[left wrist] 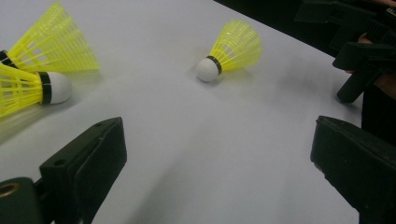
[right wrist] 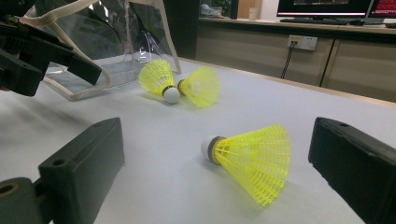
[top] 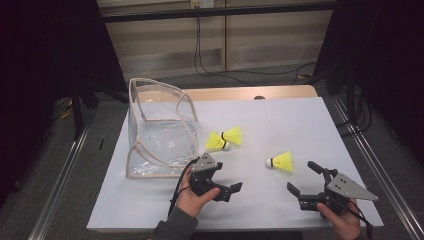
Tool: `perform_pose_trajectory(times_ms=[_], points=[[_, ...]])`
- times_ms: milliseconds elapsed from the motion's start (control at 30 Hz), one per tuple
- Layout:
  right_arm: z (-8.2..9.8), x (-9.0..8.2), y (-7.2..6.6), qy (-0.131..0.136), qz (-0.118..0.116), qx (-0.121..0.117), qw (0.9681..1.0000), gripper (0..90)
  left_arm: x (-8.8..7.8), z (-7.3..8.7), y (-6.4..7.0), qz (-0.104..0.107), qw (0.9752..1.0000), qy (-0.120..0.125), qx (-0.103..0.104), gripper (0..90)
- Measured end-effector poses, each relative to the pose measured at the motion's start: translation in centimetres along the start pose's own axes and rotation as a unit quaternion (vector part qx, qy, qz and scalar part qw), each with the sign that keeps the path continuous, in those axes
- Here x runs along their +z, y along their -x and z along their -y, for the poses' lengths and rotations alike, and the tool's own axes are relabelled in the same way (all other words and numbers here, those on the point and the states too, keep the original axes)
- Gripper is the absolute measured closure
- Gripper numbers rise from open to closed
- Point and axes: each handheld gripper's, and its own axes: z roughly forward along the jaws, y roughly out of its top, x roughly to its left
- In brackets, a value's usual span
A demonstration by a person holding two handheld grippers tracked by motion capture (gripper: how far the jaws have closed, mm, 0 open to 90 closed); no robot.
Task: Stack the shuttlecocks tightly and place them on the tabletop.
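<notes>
While both grippers sit at the near edge of the white table (top: pixel 280 115), neither has hold of anything. Left gripper (top: pixel 227 192) lies at about 6 o'clock on the table top, held in the person's left hand (top: pixel 192 200); its jaws stand wide apart with bare table between them, as the left gripper view confirms. Right gripper (top: pixel 304 179) sits at about 5 o'clock, gripped by the right hand (top: pixel 342 222); its jaws are likewise spread wide and hold nothing.

A single yellow shuttlecock (top: pixel 281 161) lies on its side near the table's centre-right, at roughly 11 o'clock from the right gripper and just ahead of its jaws; in the right gripper view it (right wrist: pixel 252 156) rests between the two jaw lines, cork pointing left, touching neither. Two further shuttlecocks (top: pixel 225 138) lie together at about 12 o'clock from the left gripper, close enough to touch or overlap.

A clear bag (top: pixel 157 130) with pale trim stands open at 10 o'clock on the table, just beside that pair.
</notes>
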Motion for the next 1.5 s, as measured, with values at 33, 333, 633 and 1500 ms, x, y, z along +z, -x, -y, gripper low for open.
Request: perform_pose_trajectory(times_ms=[33,333,633,1500], points=[[0.0,0.0,0.0,0.001,0.000,-0.001,1.0000,3.0,-0.1,0.0,0.0,0.000,1.0000,0.000,0.000,3.7],[0.0,0.0,0.0,-0.001,0.000,-0.002,1.0000,3.0,-0.9,0.6,-0.2,0.008,0.9999,-0.002,0.010,3.7],[0.0,0.0,0.0,0.001,0.000,-0.003,1.0000,3.0,-2.1,1.2,-0.7,0.008,0.9999,0.001,0.014,3.7],[0.0,0.1,-0.1,-0.001,-0.001,-0.007,1.0000,3.0,-5.2,2.7,-2.0,0.021,0.9991,-0.002,0.036,4.9]])
